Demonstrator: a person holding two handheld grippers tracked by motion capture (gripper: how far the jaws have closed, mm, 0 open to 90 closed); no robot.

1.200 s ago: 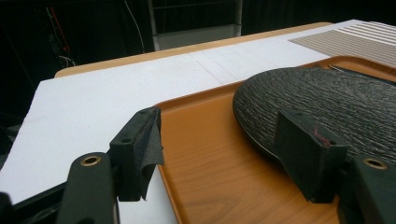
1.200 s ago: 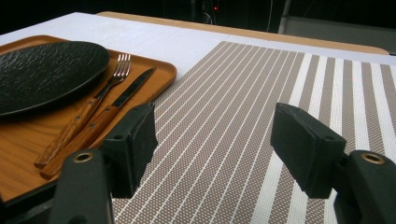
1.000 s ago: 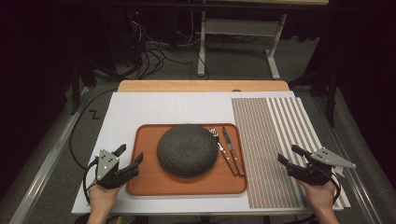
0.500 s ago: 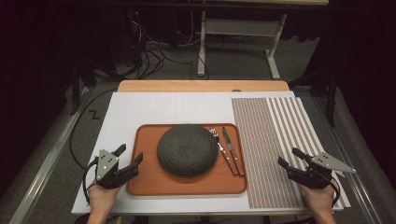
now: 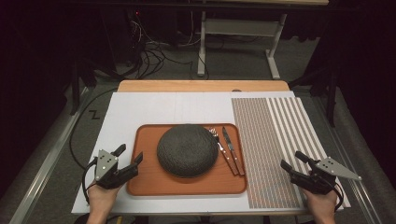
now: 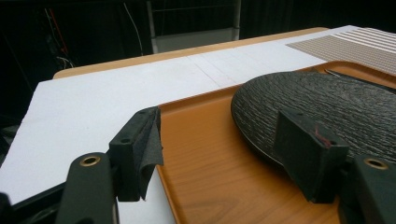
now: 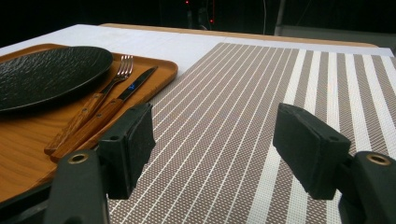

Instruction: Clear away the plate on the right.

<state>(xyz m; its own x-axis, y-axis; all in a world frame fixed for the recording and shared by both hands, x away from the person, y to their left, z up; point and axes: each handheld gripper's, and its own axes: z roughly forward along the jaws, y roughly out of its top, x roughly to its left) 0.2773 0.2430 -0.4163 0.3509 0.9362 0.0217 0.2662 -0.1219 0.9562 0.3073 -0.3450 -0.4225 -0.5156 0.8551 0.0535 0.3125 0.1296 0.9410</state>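
An orange-brown tray (image 5: pixel 187 185) lies in the middle of the white board (image 5: pixel 154 107). On it rest a dark textured plate (image 5: pixel 187 149), a wooden-handled fork (image 5: pixel 218 143) and a knife (image 5: pixel 232 150). My left gripper (image 5: pixel 130 154) is open at the tray's left rim. In the left gripper view the gripper (image 6: pixel 224 154) has one jaw over the tray rim (image 6: pixel 163 116) and the other beside the plate (image 6: pixel 327 100). My right gripper (image 5: pixel 291 160) is open and empty over the striped placemat (image 5: pixel 261 140). The right gripper view shows the gripper (image 7: pixel 219 149) above the placemat (image 7: pixel 233 107), with the fork (image 7: pixel 109 86) and knife (image 7: pixel 128 91) to its left.
The wooden table edge (image 5: pixel 201 85) runs behind the white board. Cables (image 5: pixel 149 51) and a metal stand (image 5: pixel 238 32) sit on the dark floor beyond. A black cable (image 5: pixel 77 135) curves off the table's left side.
My right gripper has drifted slightly toward the near edge of the placemat. The left gripper, tray, plate and cutlery have not moved.
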